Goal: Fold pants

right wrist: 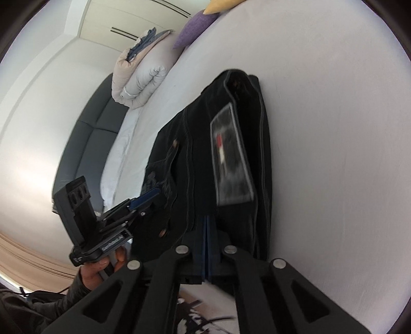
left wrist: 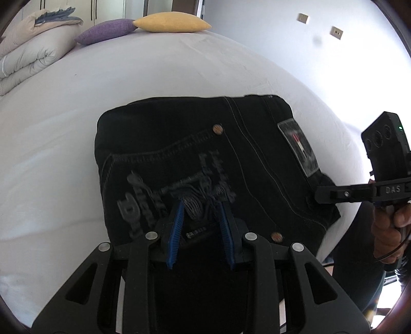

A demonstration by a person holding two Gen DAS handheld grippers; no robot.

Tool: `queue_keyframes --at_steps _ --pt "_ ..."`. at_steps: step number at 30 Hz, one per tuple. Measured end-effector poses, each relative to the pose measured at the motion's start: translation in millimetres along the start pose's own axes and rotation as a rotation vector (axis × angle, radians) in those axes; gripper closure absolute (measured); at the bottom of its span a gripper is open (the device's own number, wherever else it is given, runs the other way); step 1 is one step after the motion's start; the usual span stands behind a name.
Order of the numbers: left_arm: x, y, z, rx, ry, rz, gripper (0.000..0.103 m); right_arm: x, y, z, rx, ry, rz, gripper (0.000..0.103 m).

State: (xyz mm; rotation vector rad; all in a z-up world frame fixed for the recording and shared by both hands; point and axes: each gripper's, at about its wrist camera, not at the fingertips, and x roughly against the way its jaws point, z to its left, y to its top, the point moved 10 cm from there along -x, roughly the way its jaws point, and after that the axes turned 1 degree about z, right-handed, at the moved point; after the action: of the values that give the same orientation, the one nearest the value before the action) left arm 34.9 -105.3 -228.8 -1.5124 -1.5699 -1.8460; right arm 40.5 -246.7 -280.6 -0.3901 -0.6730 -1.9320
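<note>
Black jeans (left wrist: 195,154) lie folded into a compact block on the white bed (left wrist: 77,108), back pocket, copper rivets and a grey waistband patch (left wrist: 298,149) facing up. My left gripper (left wrist: 201,205) is open, its blue pads (left wrist: 177,231) spread over the embroidered pocket at the jeans' near edge. My right gripper (right wrist: 206,221) is shut on the near edge of the jeans (right wrist: 231,144) below the patch (right wrist: 231,159). It shows in the left wrist view (left wrist: 321,195) at the jeans' right edge. The left gripper shows in the right wrist view (right wrist: 146,197).
A folded duvet (left wrist: 28,54), a purple cushion (left wrist: 108,30) and a yellow cushion (left wrist: 172,23) lie at the far end of the bed. A white wall (left wrist: 308,51) with sockets stands to the right. A dark padded headboard (right wrist: 87,144) shows in the right wrist view.
</note>
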Motion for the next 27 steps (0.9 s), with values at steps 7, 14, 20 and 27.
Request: queue_keyframes --at_steps 7,14,20,27 --pt "9 -10 -11 0.003 0.021 -0.012 0.076 16 -38 6 0.005 -0.025 0.012 0.088" --pt "10 -11 -17 0.035 -0.008 -0.024 0.076 71 -6 15 0.013 -0.001 -0.158 0.052" --pt "46 -2 11 0.118 -0.028 -0.081 0.071 63 37 -4 -0.029 -0.041 -0.177 0.033" --pt "55 1 72 0.301 -0.053 -0.098 0.021 17 56 -34 -0.073 -0.083 -0.077 0.032"
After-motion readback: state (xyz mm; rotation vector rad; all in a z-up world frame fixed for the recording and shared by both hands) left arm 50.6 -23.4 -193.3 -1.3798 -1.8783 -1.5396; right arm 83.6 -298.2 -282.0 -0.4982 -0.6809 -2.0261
